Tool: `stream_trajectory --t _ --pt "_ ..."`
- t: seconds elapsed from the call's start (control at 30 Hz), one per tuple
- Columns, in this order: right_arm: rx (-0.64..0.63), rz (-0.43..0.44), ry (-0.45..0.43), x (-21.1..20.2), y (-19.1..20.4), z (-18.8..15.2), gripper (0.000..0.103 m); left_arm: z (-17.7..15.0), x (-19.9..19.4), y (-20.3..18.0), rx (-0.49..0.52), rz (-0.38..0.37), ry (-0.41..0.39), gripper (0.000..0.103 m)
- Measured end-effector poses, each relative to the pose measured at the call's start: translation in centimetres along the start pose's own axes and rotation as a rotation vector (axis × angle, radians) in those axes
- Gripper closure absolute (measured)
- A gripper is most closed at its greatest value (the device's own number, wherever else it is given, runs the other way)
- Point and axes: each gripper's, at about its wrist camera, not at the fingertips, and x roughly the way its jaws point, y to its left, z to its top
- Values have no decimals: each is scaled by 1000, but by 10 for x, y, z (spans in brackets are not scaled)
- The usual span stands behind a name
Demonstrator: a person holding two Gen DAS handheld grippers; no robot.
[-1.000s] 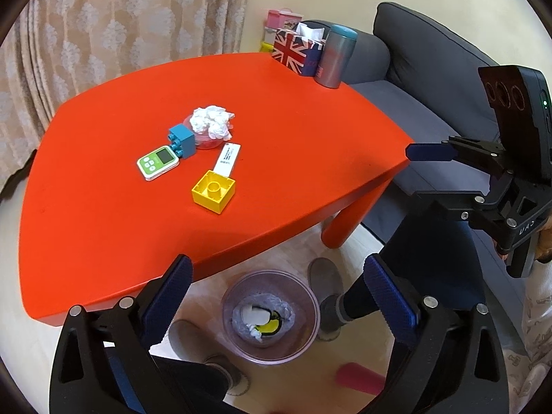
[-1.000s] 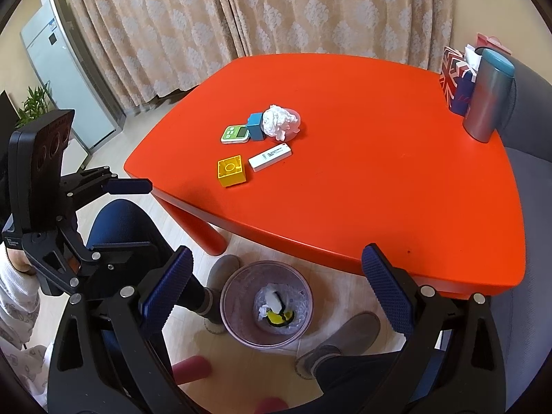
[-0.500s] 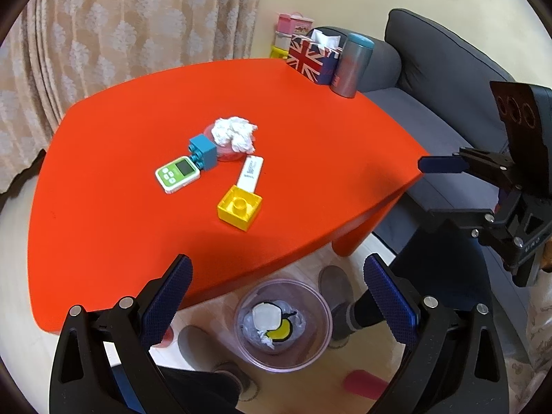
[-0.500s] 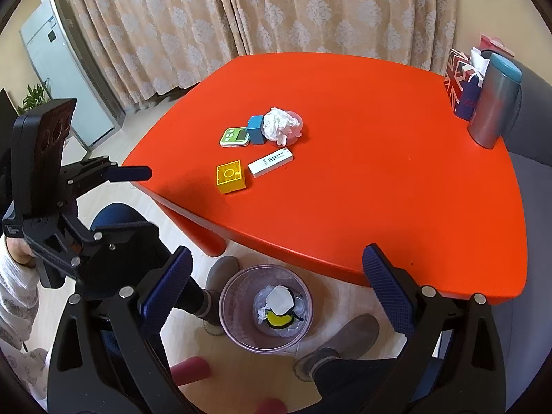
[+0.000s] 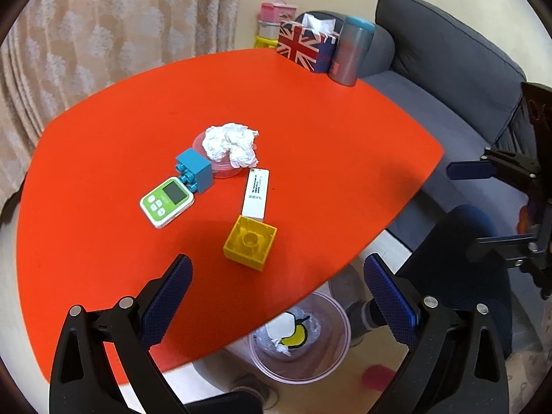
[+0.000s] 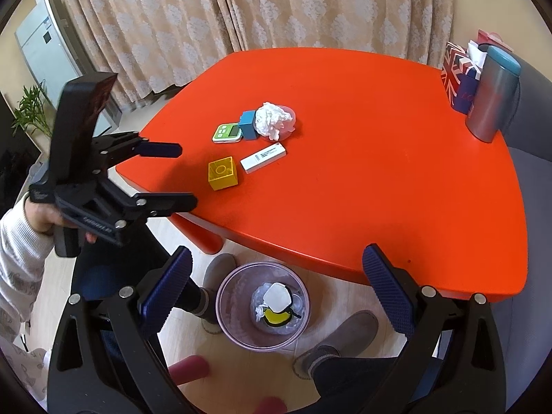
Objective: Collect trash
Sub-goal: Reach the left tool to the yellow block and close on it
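Left wrist view: we see the left gripper spread wide, nothing between its blue pads, above the near edge of the red table. The crumpled tissue lies mid-table on a pink dish, well ahead of the gripper, beyond a yellow block and a white stick. The right gripper is also wide open and empty, over the bin on the floor, tissue far ahead.

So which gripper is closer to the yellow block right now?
Left. The left gripper hangs open at the table edge beside the yellow block; the right gripper is open off the far side, over the sofa.
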Motion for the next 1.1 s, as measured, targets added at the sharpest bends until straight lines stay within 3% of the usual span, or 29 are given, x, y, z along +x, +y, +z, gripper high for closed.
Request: stream_trajectory --t 0.33,0.57,0.73,1.1 --pt "13 -1 1 1 -5 -3 6 9 24 7 76 2 38 10" --pt "17 -2 0 1 -7 -3 6 9 36 8 83 0 70 41" --pt "18 -4 -1 2 -7 -4 6 6 41 10 77 -7 92 71" --pt "-8 1 -1 8 -5 6 6 7 29 16 33 13 55 71"
